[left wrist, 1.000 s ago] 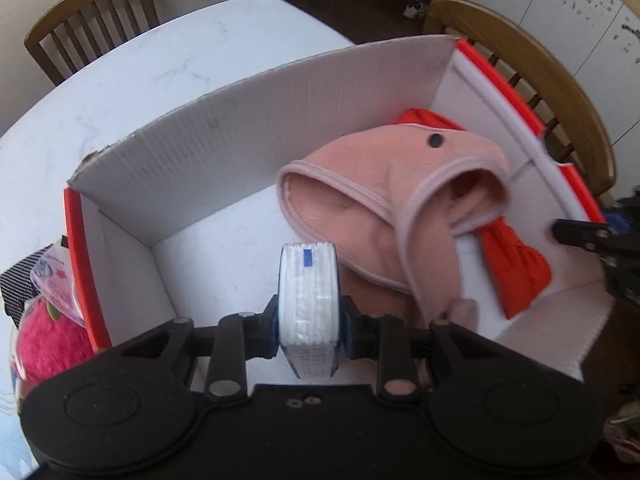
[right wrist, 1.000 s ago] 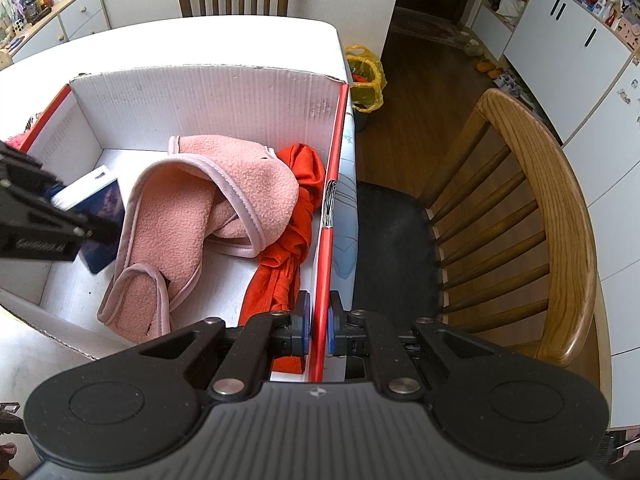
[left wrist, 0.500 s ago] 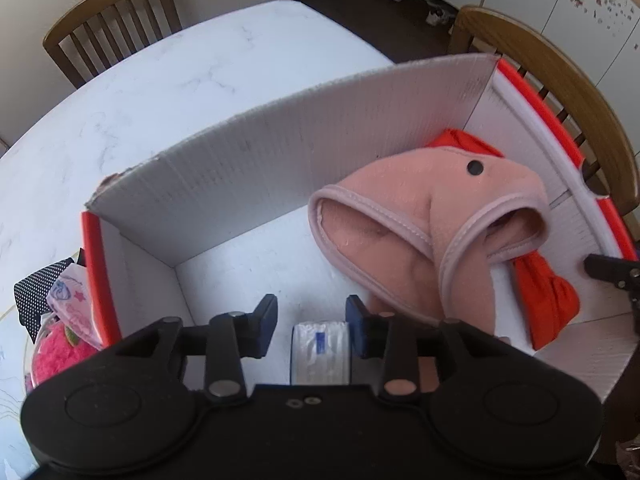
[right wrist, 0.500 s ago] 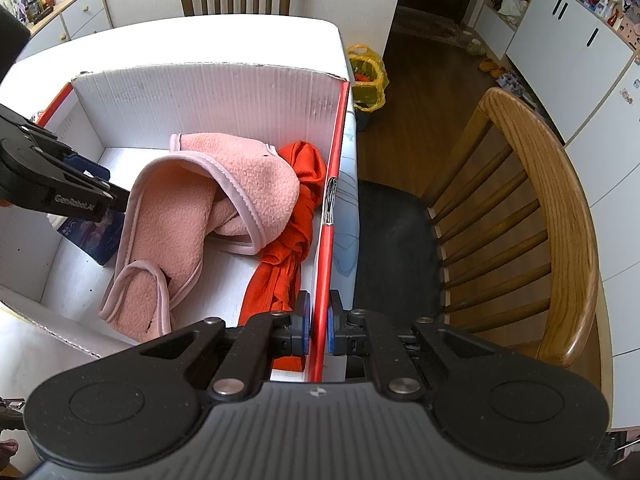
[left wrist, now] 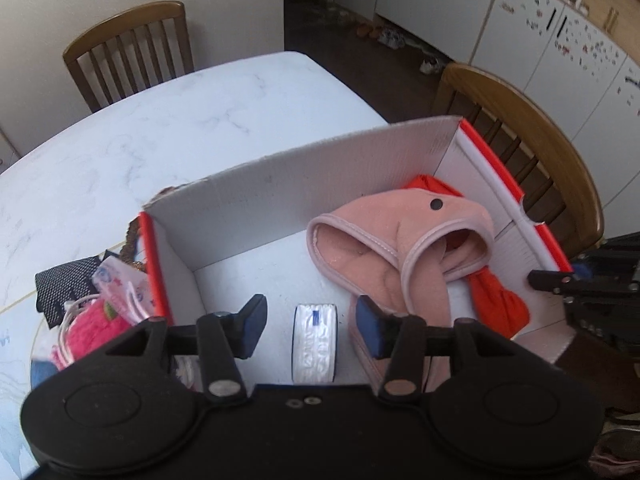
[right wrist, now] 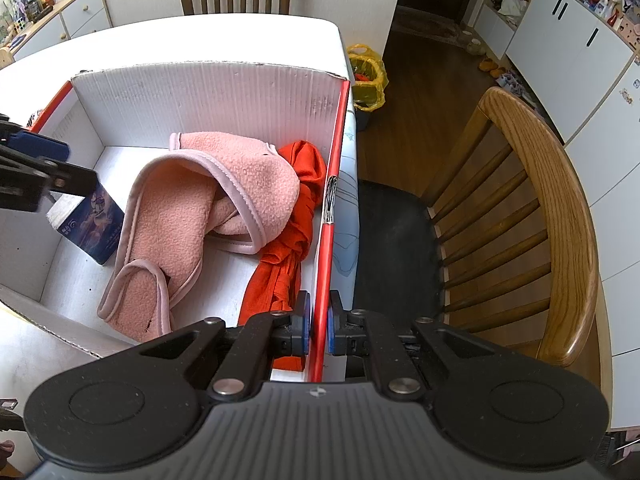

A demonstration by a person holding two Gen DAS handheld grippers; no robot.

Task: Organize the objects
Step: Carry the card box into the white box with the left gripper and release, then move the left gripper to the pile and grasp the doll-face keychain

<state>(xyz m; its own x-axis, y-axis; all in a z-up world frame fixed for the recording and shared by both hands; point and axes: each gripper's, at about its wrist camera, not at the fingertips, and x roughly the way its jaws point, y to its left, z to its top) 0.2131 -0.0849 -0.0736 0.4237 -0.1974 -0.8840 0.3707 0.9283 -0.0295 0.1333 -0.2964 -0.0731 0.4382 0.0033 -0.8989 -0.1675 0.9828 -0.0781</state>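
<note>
Room: kitchen, white marble-look bench (left wrist: 168, 128), wooden chairs around
Box: white cardboard box (right wrist: 208, 92) with red edges, centre of both views
Tissue pack (left wrist: 315, 342): on box floor, lower centre, beside pink fleece garment (right wrist: 192, 216) and orange cloth (right wrist: 288, 256)
Left hand-held gripper (left wrist: 311, 330): jaws just been opening, apart, pack lies free below
Right hand-held gripper (right wrist: 319, 322): clamped on box's red right wall

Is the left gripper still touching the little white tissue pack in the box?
Apart. In the left wrist view the left gripper has just been opening, and the tissue pack stands on the box floor with clear gaps to both pads.
</note>
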